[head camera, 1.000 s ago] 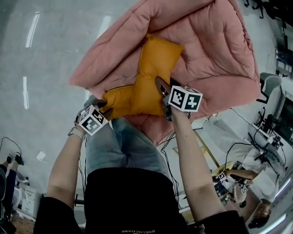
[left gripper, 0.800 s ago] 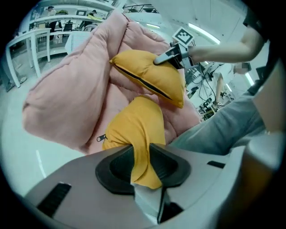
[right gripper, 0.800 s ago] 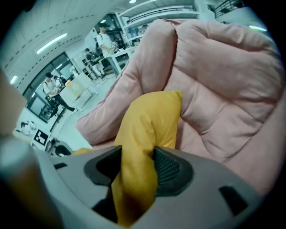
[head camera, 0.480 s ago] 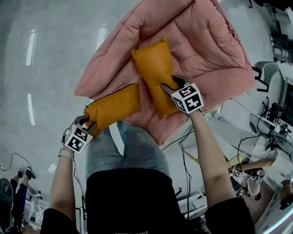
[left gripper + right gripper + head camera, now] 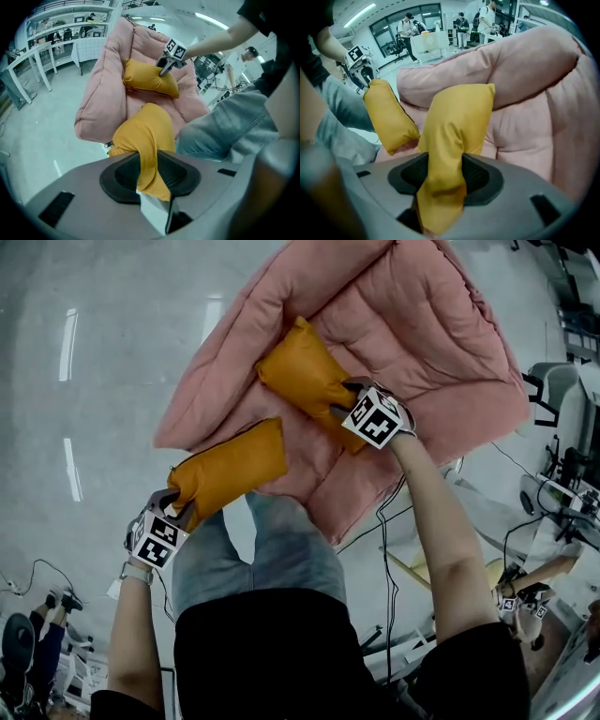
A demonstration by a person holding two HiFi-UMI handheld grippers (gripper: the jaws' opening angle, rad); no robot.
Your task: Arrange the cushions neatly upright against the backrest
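Key gap: left cushion (image 5: 234, 465) hangs off the pink chair's (image 5: 441, 343) lower-left edge, long axis lower left to upper right, well short of the backrest (image 5: 145, 44) up top.
Right cushion (image 5: 305, 376): on the seat, way nearer the backrest.
Left gripper (image 5: 176, 505): jaws pinching its cushion's corner, aimed steeply down.
Right gripper (image 5: 345, 399): jaws pinching the other cushion's end, arm stretched out.

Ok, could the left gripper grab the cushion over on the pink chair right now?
Probably not. The left gripper is shut on its own yellow cushion, so its jaws are full, and the right gripper grips the other cushion on the pink chair.
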